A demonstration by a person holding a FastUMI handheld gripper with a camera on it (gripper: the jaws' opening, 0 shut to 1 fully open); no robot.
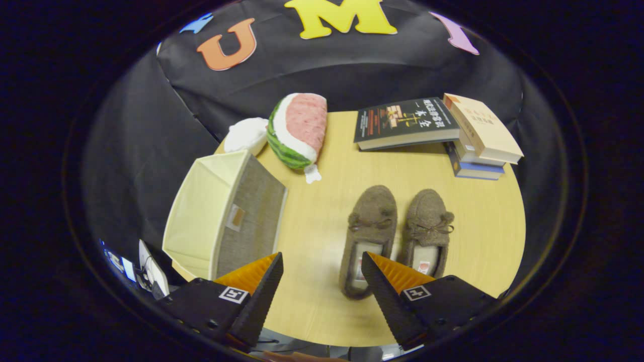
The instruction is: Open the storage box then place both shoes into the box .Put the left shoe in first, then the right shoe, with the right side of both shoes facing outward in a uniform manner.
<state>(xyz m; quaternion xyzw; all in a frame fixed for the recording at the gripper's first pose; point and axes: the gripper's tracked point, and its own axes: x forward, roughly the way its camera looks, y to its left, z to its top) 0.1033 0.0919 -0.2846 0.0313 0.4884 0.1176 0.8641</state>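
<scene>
Two brown fuzzy slippers lie side by side on the wooden table [312,231], toes pointing away from me. The left shoe [370,226] sits just ahead of my right finger, whose tip overlaps its heel opening in the view. The right shoe [427,226] lies beside it, further right. The storage box [226,216], cream inside with a grey fabric front and a small label tab, stands open-topped beyond my left finger. My gripper [322,261] hovers above the table near its front edge, open, with only bare tabletop between the fingers.
A watermelon-slice plush [298,129] and a white soft object [246,134] lie beyond the box. A dark book [405,123] leans on a stack of books [480,141] at the far right. Bare tabletop separates box and shoes.
</scene>
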